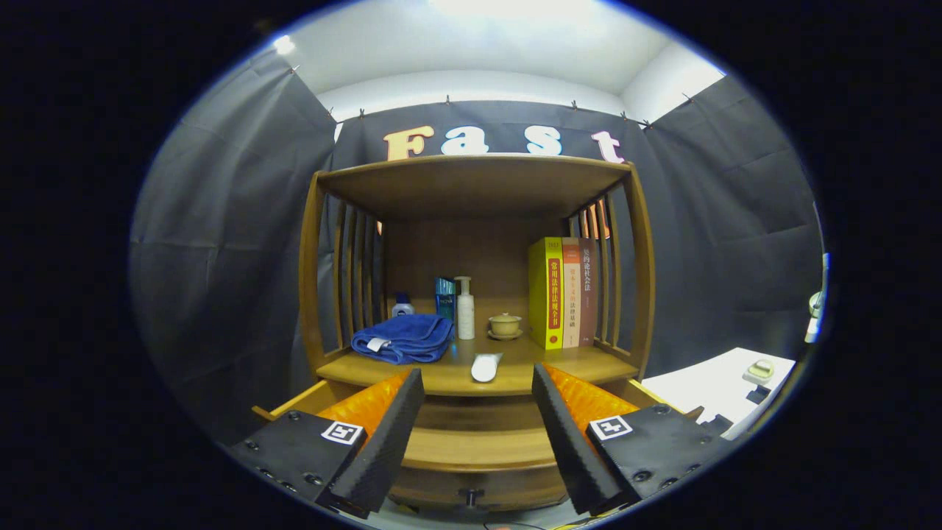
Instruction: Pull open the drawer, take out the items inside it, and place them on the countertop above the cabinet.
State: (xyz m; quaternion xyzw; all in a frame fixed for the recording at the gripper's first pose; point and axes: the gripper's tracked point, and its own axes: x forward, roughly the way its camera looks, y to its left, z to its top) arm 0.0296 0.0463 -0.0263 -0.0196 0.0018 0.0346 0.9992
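Hand-held gripper point(477, 430) agape above drawer point(478, 449)

You are facing a staged home corner set up inside a recording booth, not a lived-in room. Black cloth point(221, 243) hangs on all sides, clipped up under a white ceiling. At twelve o'clock stands a wooden cabinet point(475, 180) with slatted sides, dressed like a household shelf: a folded blue towel point(403, 338) at eleven o'clock, a white pump bottle point(465, 309) and a small blue-capped bottle point(402, 305) behind it, a little lidded cup on a saucer point(505, 325), and a row of books point(563, 292) at one o'clock. A white tabletop point(717, 383) with small gear sits off at three o'clock.
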